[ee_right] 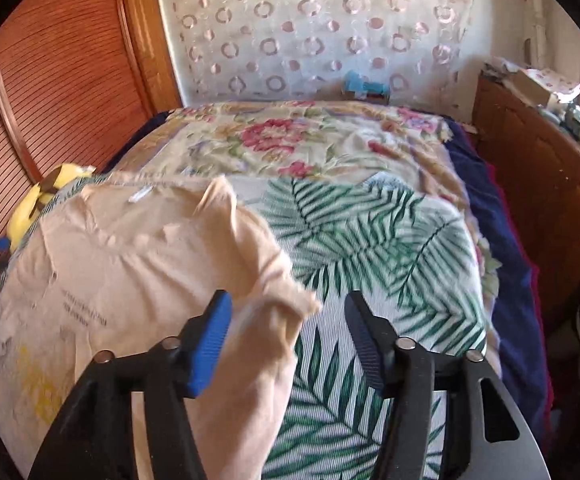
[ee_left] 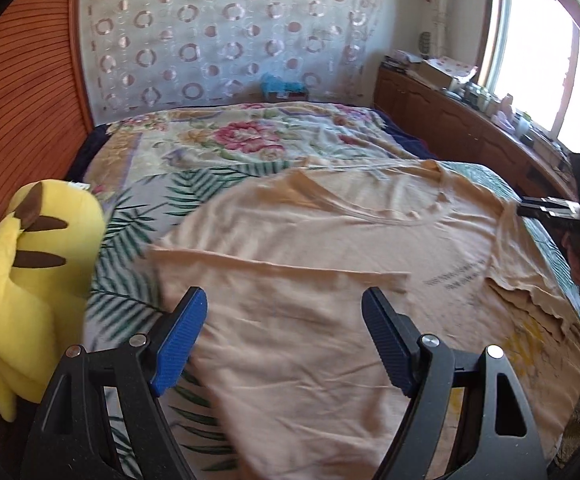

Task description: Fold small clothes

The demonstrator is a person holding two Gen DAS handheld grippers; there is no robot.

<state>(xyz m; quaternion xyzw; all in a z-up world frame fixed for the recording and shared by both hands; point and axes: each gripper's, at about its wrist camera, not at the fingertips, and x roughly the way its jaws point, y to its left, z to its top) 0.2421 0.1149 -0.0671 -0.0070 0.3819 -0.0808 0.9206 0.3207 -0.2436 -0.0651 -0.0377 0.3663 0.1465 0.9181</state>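
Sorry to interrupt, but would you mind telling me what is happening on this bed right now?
A person with handheld tongs in each hand is folding a peach cotton T-shirt spread on the palm-leaf bedspread. The left tongs hover open over the shirt. The right tongs are open, with a bunched sleeve lying between them, not pinched. A yellow plush toy sits at the bed's edge.

T-shirt [ee_left: 330, 248] lies spread flat on the bed [ee_left: 209, 148], collar toward the headboard wall. Plush toy [ee_left: 37, 264] sits just left of it, at the bed's edge by the slatted wooden panel [ee_left: 17, 92]. Over on the right runs a low cabinet [ee_left: 450, 116], clutter on top, beneath the window [ee_left: 538, 48].
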